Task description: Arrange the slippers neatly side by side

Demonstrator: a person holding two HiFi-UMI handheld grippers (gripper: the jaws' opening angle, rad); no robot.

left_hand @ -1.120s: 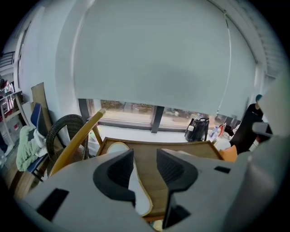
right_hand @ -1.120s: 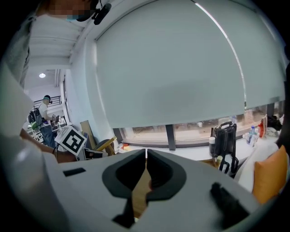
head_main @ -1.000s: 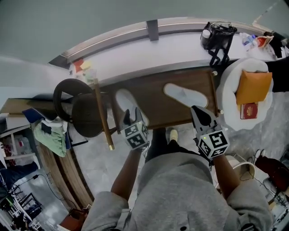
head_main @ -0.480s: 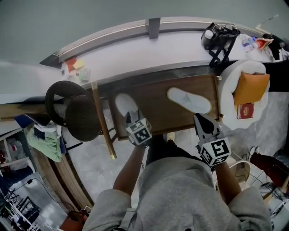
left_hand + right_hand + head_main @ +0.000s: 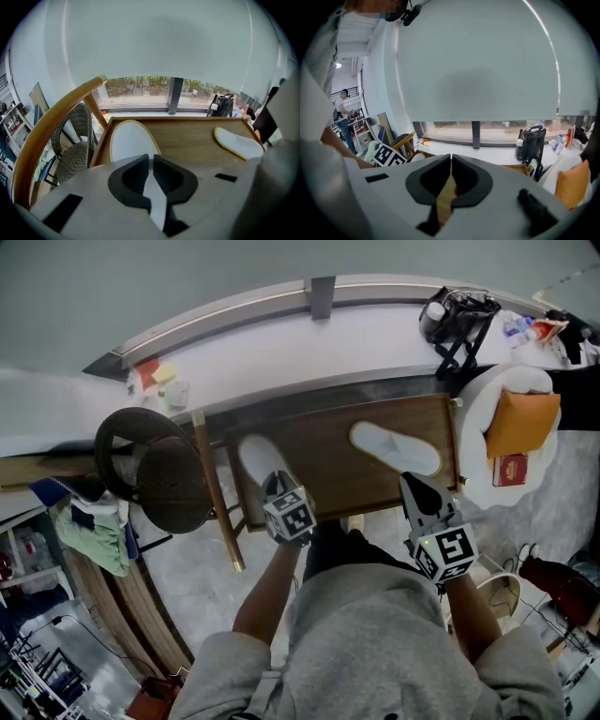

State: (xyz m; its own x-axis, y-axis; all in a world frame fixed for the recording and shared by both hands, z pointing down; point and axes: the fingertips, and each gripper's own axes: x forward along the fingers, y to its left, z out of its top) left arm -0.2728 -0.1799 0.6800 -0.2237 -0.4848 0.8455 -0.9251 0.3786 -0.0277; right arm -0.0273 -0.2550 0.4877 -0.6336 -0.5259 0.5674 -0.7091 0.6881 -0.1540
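We had the left gripper [image 5: 273, 482] at the near end of the left slipper [image 5: 257, 454], which lay at the left edge of the wooden table [image 5: 323, 451]; its jaws were closing, nearly together, with the slipper's white heel in the thin gap between them; the right slipper [image 5: 395, 448] lay slantwise, well apart, toward the table's right end; our right gripper [image 5: 411, 482] hovered near it at the front edge, jaws pressed together on nothing.
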